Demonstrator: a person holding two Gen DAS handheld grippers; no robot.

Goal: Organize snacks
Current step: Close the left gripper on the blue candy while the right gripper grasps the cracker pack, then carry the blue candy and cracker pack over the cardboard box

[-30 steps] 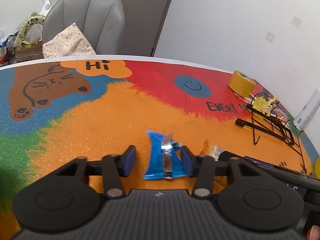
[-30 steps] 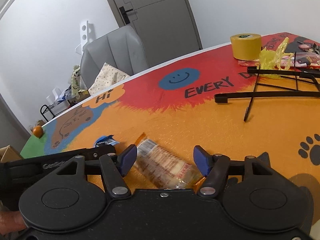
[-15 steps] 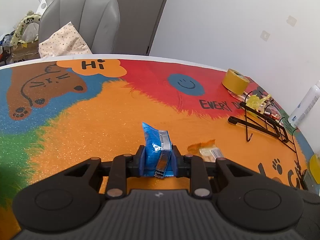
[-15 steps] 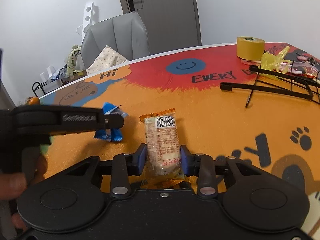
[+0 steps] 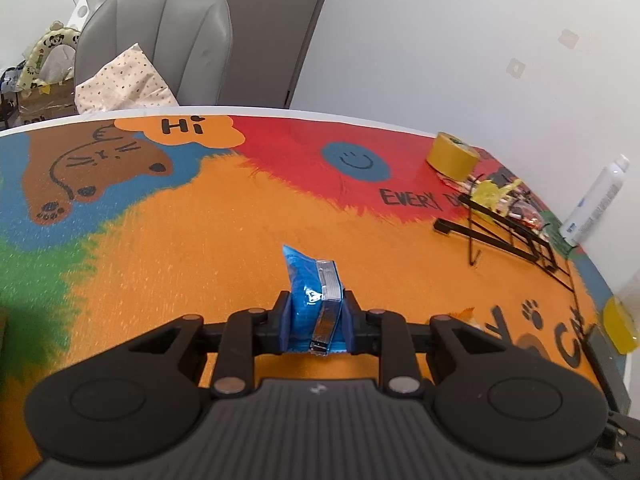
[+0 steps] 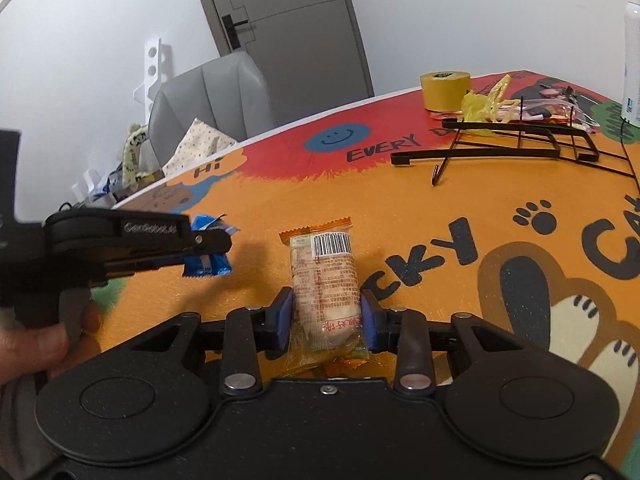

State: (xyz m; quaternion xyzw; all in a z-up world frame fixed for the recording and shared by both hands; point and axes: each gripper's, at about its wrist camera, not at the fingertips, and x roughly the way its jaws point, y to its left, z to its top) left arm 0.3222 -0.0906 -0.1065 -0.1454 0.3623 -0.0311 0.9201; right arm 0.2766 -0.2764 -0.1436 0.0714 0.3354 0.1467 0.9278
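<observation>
My left gripper (image 5: pixel 316 320) is shut on a blue snack packet (image 5: pixel 312 280) with a silver seam and holds it above the orange part of the table mat. It also shows in the right wrist view (image 6: pixel 208 266), with the left gripper (image 6: pixel 208 248) at the left. My right gripper (image 6: pixel 325 320) is shut on a clear orange-edged biscuit packet (image 6: pixel 326 276) with a barcode, held above the mat. A black wire rack (image 6: pixel 516 140) lies at the far right of the table, with yellow and red snack wrappers (image 6: pixel 492 104) behind it.
A yellow tape roll (image 6: pixel 444 90) stands beyond the rack (image 5: pixel 508 232). A white bottle (image 5: pixel 596 200) stands at the table's right edge. A grey chair (image 5: pixel 156 44) with a dotted cushion is behind the far edge. A yellow object (image 5: pixel 620 324) is off the right edge.
Both grippers closed on their packets, the left on the blue one and the right on the biscuit one, and lifted them off the mat. The views swung toward the rack.
</observation>
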